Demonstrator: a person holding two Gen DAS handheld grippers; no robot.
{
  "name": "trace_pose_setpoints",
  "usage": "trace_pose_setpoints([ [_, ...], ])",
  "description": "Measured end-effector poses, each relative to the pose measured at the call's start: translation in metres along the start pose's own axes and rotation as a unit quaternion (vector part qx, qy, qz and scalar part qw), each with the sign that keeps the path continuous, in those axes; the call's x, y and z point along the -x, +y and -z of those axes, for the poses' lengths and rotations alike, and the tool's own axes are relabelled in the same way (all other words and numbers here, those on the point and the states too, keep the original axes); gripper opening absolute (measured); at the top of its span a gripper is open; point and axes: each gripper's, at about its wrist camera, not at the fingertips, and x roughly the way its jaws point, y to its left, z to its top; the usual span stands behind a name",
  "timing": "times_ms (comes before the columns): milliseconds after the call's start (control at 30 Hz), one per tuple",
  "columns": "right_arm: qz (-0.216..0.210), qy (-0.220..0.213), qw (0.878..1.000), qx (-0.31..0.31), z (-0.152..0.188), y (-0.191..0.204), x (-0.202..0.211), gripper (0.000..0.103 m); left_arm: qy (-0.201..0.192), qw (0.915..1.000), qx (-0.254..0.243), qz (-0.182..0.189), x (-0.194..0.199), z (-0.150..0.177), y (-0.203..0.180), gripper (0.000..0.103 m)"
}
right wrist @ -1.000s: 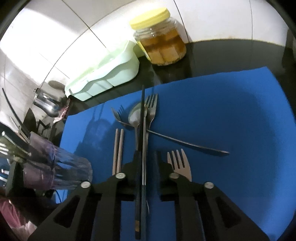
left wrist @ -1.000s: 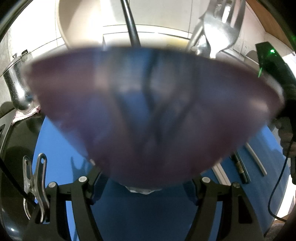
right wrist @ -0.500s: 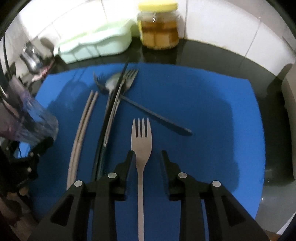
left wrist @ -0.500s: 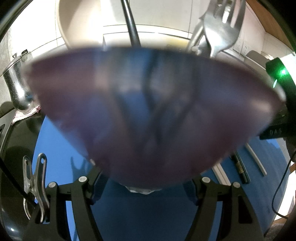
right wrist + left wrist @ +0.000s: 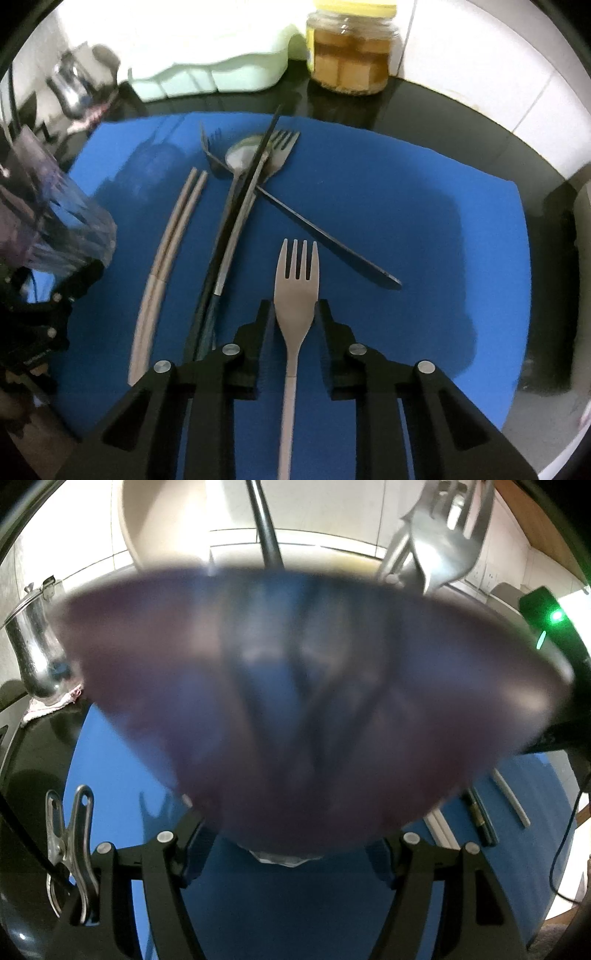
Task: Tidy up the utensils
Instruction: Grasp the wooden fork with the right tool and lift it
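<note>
We see right hand-held gripper (image 5: 295, 314) jaws just closing, astride beige fork (image 5: 297, 295), not yet pinching. Fork light, stiff, flat; take at neck. Left hand-held gripper (image 5: 284, 834) clamps glass (image 5: 295, 709).

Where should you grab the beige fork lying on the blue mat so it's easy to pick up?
Probably the neck of the beige fork, just below its wide head. It lies flat, prongs pointing away, so come straight down from above with one finger on each thin edge. The right tongs already straddle that spot.
</note>
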Motion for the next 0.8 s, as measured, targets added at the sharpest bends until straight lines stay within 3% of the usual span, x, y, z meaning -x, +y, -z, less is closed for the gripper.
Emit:
trace_pose_setpoints([
  [33,-0.008,-0.014,1.0,-0.005,0.002,0.001,0.005,0.002,0.0,1.0,0.0,0.0,0.0,0.0,0.0,0.074],
  [200,-0.033,-0.06,0.997,-0.045,0.011,-0.004,0.021,0.002,0.0,1.0,0.0,0.0,0.0,0.0,0.0,0.074],
  [367,-0.031,-0.044,0.995,-0.084,0.02,-0.017,0.015,0.002,0.0,1.0,0.0,0.0,0.0,0.0,0.001,0.074],
  [433,-0.03,-0.034,0.995,-0.09,0.021,-0.022,0.01,0.016,0.0,1.0,0.0,0.0,0.0,0.0,0.001,0.074],
  [533,-0.033,-0.03,0.996,-0.072,0.015,-0.02,0.004,0.029,0.0,1.0,0.0,0.0,0.0,0.001,0.001,0.074],
  [800,0.021,-0.059,0.998,0.027,0.001,0.006,-0.008,0.029,0.0,1.0,0.0,0.0,0.0,0.001,0.001,0.074],
])
